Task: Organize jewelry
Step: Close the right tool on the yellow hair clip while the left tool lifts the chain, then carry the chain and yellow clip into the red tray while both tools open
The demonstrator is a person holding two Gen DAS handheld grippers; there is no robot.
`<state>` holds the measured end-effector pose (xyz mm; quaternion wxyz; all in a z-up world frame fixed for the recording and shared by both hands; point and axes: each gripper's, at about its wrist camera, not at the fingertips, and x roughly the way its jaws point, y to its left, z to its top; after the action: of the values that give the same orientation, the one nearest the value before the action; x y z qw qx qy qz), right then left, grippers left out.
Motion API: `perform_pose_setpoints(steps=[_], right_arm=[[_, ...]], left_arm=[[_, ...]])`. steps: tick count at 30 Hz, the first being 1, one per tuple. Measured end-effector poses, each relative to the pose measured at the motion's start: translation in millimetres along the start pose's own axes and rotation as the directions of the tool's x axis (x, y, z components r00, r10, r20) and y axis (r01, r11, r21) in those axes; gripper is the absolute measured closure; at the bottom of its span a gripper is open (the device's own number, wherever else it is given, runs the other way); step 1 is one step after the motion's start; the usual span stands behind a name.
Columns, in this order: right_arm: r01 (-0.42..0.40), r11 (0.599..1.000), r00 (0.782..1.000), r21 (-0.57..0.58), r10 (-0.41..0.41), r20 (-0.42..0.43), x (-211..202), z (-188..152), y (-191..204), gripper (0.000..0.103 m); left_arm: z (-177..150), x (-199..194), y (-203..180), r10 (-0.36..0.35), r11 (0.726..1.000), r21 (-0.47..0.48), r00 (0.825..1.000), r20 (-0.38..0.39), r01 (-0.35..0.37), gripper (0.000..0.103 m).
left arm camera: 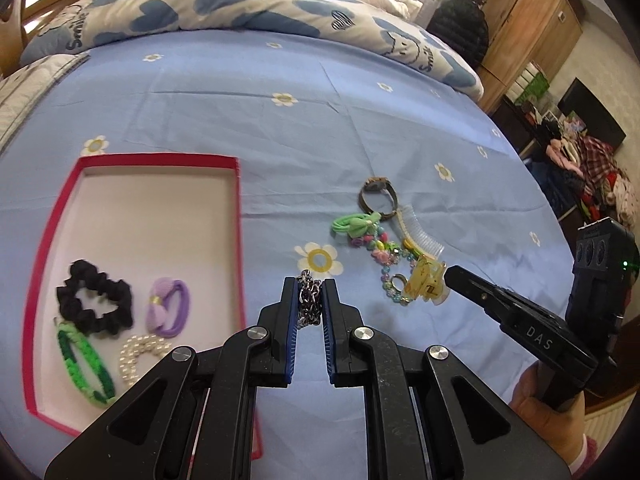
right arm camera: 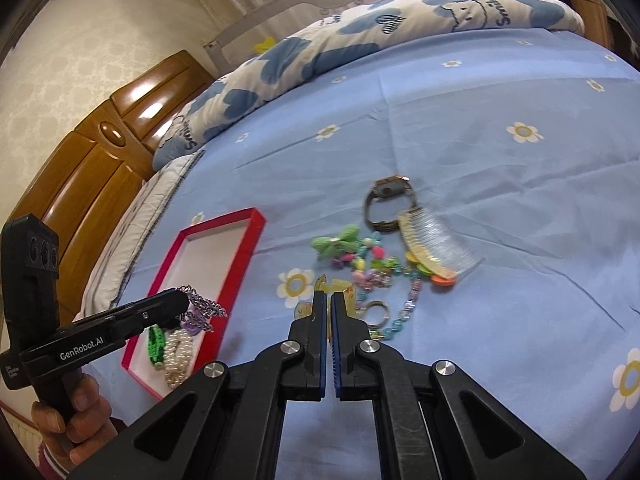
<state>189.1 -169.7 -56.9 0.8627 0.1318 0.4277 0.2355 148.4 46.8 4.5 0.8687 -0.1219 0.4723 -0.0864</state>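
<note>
My left gripper (left arm camera: pixel 311 282) is shut on a silver chain (left arm camera: pixel 309 300), held above the blue sheet just right of the red tray (left arm camera: pixel 239 216). In the right wrist view the chain (right arm camera: pixel 206 306) dangles from the left gripper (right arm camera: pixel 182 300) over the red tray (right arm camera: pixel 256 224). My right gripper (right arm camera: pixel 329 294) is shut on a translucent yellow claw clip (right arm camera: pixel 346 290). In the left wrist view, the clip (left arm camera: pixel 424 284) sits at the tip of the right gripper (left arm camera: pixel 450 274). The tray holds a black scrunchie (left arm camera: pixel 94 300), a purple hair tie (left arm camera: pixel 168 306), a green bracelet (left arm camera: pixel 86 364) and a pearl bracelet (left arm camera: pixel 138 356).
Loose items lie on the sheet: a watch (right arm camera: pixel 386 200), a comb (right arm camera: pixel 436 244), a green bow hair tie (right arm camera: pixel 336 242), a coloured bead string (right arm camera: pixel 376 268) and a ring (right arm camera: pixel 376 312). A rolled duvet (left arm camera: pixel 240 4) lies at the far side. A hand (right arm camera: pixel 76 412) grips the left handle.
</note>
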Motion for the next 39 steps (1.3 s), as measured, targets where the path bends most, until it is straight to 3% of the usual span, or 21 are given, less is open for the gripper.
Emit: perform_pose_setpoints(steps=[18, 26, 39], right_arm=[[-0.160, 0.978, 0.986, -0.136, 0.150, -0.077, 40, -8, 104, 0.102], [-0.208, 0.960, 0.974, -0.189, 0.186, -0.128, 71, -12, 145, 0.102], [-0.177, 0.967, 0.977, -0.185, 0.149, -0.153, 125, -1, 153, 0.102]], left_arm=[[-14, -47, 83, 0.100, 0.987, -0.136, 0.993, 0.060, -0.091, 0.093], [-15, -46, 123, 0.144, 0.972, -0.196, 0.988, 0.055, -0.131, 0.093], [4, -15, 171, 0.195, 0.951, -0.251, 0.980, 0.038, -0.180, 0.093]])
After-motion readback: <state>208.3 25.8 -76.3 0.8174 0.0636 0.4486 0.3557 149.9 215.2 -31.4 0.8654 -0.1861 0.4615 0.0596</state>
